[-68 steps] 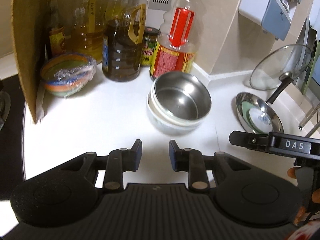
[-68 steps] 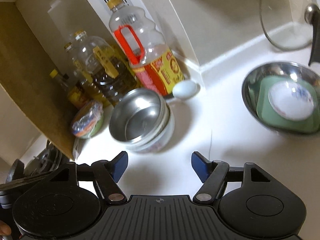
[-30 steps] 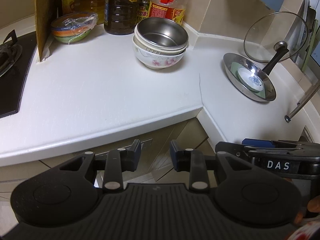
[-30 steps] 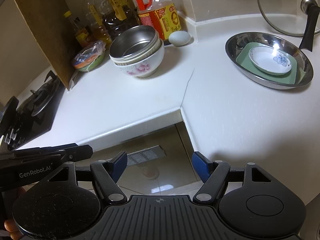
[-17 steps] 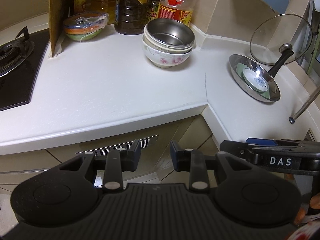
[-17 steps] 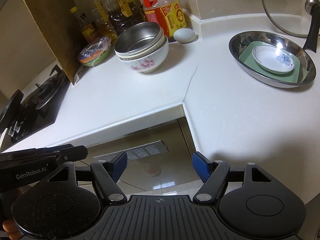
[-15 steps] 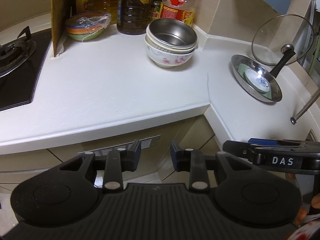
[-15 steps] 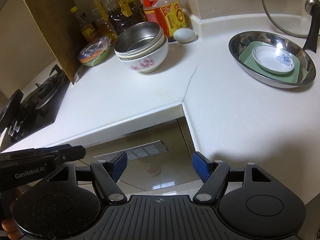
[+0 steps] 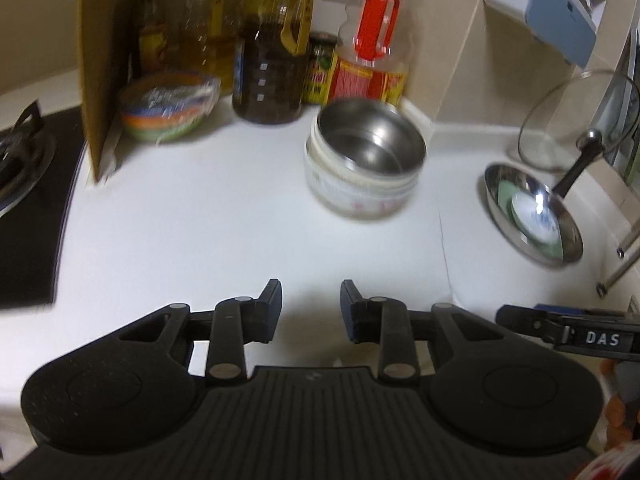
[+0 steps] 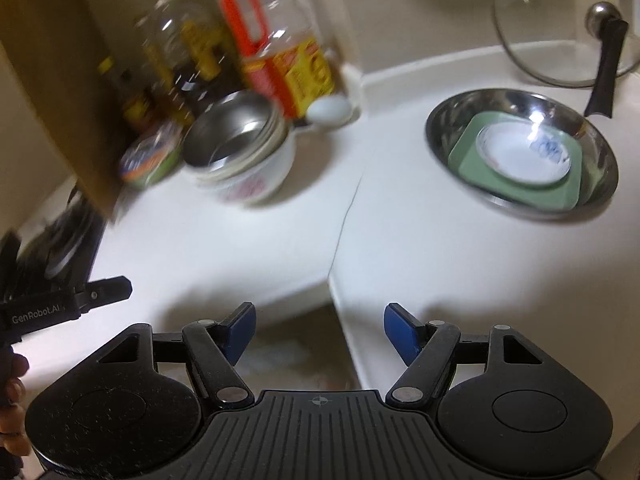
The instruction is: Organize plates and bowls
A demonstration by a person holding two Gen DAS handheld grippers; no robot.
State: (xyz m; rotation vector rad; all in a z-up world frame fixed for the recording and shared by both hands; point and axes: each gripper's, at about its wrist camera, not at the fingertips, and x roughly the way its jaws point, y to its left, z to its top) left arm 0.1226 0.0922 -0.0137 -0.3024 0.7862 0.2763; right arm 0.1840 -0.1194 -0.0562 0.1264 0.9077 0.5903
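I see left tool (image 9: 311,307) open, empty | right tool (image 10: 319,330) open, empty | stacked bowls (image 9: 364,160) near counter (image 9: 208,216) back corner | steel pan (image 10: 520,156) holds saucer (image 10: 524,154)

Left gripper (image 9: 311,308) tilted downward, fingers (image 9: 269,312) narrowly apart, nothing between them. Right gripper (image 10: 319,330) also angled down, blue-padded fingers (image 10: 402,334) spread wide, empty. Each gripper's tip shows at the edge of the other's view. Person's fingertips visible at lower-left of right view.
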